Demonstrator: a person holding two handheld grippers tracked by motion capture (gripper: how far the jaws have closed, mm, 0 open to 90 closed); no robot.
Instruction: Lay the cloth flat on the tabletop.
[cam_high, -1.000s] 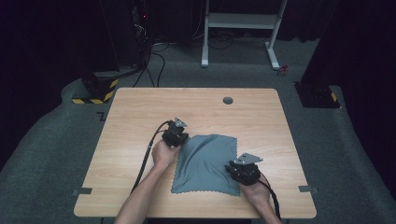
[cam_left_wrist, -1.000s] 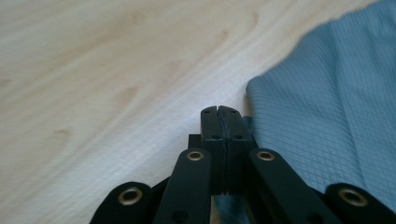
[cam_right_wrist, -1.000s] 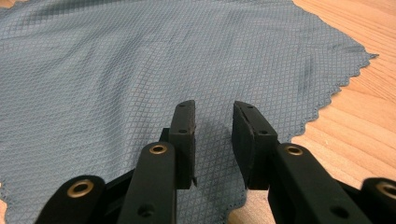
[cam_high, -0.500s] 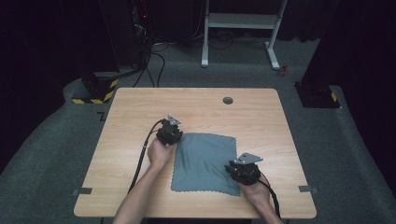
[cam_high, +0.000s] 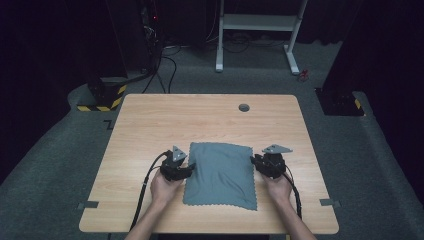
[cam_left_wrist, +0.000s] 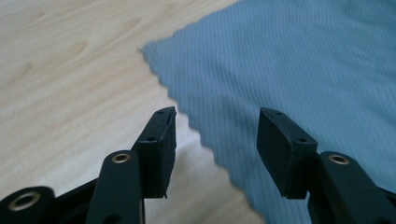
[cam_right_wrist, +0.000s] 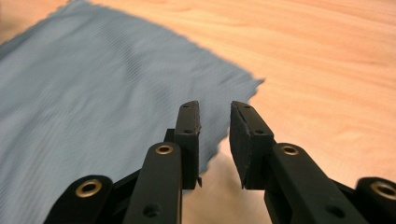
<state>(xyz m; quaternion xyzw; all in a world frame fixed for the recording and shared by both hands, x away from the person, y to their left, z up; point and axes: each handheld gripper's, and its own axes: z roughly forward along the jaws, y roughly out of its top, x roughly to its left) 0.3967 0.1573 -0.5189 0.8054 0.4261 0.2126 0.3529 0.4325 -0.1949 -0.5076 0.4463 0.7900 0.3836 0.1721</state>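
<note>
The grey cloth lies flat on the wooden surface between both claws. The left claw has just been spreading (nothing pinched) over the cloth's edge. The right claw, narrowing, gapes at the opposite edge, gripping nothing.

A: What blocks the light wooden table?

B: A flat grey-blue cloth lies near its front edge; a small dark round grommet sits at the back. All other tabletop lies bare.
</note>
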